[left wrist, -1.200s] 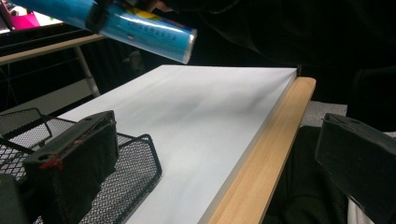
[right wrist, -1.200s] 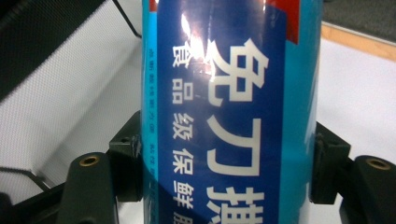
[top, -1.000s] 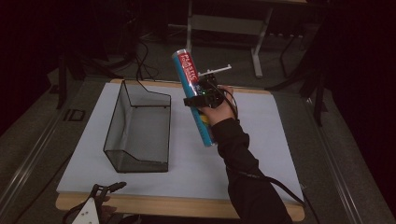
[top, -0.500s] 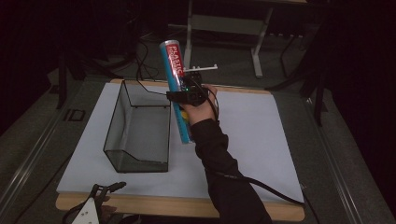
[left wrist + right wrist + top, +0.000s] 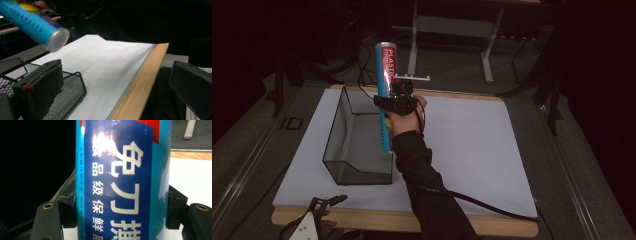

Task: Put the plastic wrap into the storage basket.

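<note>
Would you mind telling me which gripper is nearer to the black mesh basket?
Right. The right gripper, shut on the blue tube, is above the mesh basket's right wall. The left gripper rests at the table's near edge, short of the basket.

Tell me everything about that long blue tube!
The blue tube is a long, glossy round roll with a red top band reading PLASTIC, a dark blue label with white Chinese characters, and a silvery end cap. It is held in the air, tilted slightly, its lower end over the right edge of the black mesh basket. The right gripper is shut on its middle, pads pressing both sides.
</note>
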Tool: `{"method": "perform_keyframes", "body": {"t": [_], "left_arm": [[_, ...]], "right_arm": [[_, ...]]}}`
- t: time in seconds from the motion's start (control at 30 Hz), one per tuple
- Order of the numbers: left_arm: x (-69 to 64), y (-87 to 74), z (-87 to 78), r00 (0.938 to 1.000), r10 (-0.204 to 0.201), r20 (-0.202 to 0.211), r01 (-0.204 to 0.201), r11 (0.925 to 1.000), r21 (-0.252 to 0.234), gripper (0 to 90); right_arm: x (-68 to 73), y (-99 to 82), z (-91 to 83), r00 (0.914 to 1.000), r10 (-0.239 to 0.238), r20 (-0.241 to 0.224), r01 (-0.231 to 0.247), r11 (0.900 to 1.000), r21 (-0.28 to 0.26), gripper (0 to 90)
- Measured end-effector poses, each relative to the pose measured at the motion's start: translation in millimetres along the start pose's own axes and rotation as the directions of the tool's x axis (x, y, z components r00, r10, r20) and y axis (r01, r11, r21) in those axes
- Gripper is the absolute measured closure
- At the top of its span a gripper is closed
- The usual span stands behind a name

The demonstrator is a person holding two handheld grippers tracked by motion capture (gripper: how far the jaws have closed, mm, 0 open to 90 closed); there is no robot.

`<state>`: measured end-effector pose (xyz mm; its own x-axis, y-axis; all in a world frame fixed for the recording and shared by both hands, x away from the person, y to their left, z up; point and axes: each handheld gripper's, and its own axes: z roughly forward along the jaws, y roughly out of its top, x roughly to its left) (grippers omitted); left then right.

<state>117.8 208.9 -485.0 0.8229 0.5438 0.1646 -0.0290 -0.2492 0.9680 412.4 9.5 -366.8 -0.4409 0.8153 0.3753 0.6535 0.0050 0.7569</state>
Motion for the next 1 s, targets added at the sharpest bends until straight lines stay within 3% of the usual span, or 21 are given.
{"method": "perform_keyframes", "body": {"t": [0.03, 0.17, 0.4, 0.63, 0.97, 1.0], "left_arm": [[0.0, 0.0, 0.0, 1.0, 0.0, 0.0, 0.0, 1.0, 0.001, 0.1], [0.0, 0.2, -0.2, 1.0, 0.001, 0.001, -0.001, 1.0, -0.001, 0.1], [0.1, 0.0, -0.1, 1.0, 0.0, 0.006, 0.0, 1.0, -0.002, 0.1], [-0.3, 0.1, -0.3, 1.0, 0.0, 0.008, 0.0, 1.0, -0.004, 0.1], [-0.5, 0.1, -0.2, 0.9999, 0.001, 0.016, -0.001, 1.0, -0.004, 0.1], [-0.5, 0.0, -0.1, 0.9999, 0.002, 0.017, -0.001, 1.0, -0.003, 0.1]], "right_arm": [[2.3, -1.8, 2.7, 0.9999, -0.001, 0.014, 0.001, 1.0, -0.007, 31.5], [5.1, -7.1, 11.8, 0.9995, 0.031, 0.0, -0.031, 0.9995, -0.002, 31.5], [-3.1, -31.3, 36.8, 0.9946, 0.102, 0.021, -0.102, 0.9947, 0.006, 31.5], [-3.5, -52.1, 57.4, 0.994, 0.097, 0.05, -0.099, 0.9941, 0.045, 31.5], [-7.3, -78.3, 79.7, 0.9912, 0.098, 0.089, -0.109, 0.9857, 0.129, 31.4], [-7.0, -80.0, 81.6, 0.9901, 0.089, 0.109, -0.104, 0.9841, 0.144, 31.5]]}}
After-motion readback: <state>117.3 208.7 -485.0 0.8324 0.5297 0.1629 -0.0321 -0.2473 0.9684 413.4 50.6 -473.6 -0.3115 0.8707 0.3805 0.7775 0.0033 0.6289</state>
